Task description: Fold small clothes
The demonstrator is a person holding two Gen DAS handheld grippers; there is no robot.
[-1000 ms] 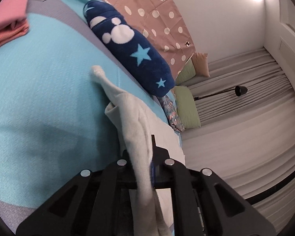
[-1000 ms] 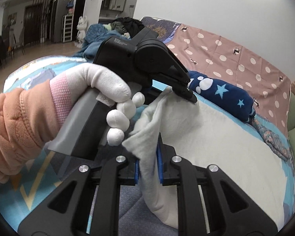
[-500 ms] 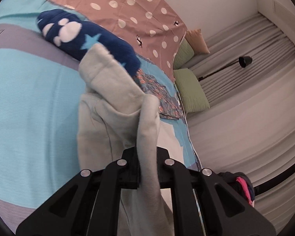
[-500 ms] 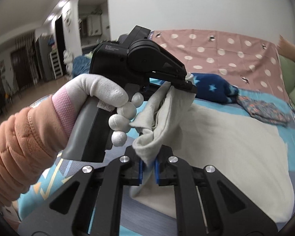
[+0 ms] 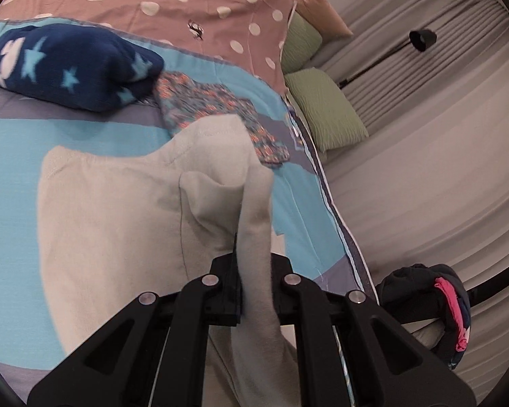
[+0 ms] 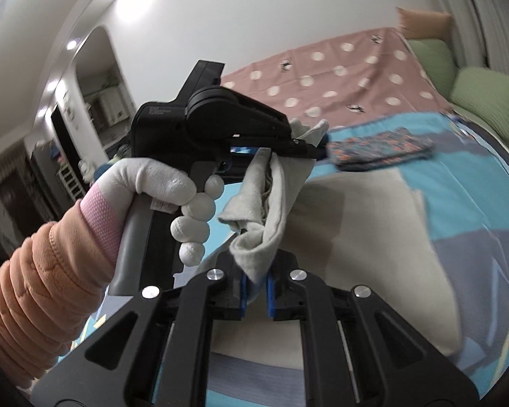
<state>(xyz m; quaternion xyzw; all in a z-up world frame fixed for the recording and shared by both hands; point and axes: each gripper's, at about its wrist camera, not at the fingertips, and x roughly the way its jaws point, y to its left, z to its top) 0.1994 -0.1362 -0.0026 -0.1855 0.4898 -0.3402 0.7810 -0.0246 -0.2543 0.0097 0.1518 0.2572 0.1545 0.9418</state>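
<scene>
Both grippers (image 5: 254,291) (image 6: 256,291) have swung the pinched cream garment (image 5: 118,224) rightward.

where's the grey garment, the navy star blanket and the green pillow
grey garment (image 5: 118,210), left wrist view, on its flat part lying on the bed
navy star blanket (image 5: 71,64), left wrist view, on the middle of the roll
green pillow (image 5: 325,105), left wrist view, on the near pillow's top face
</scene>
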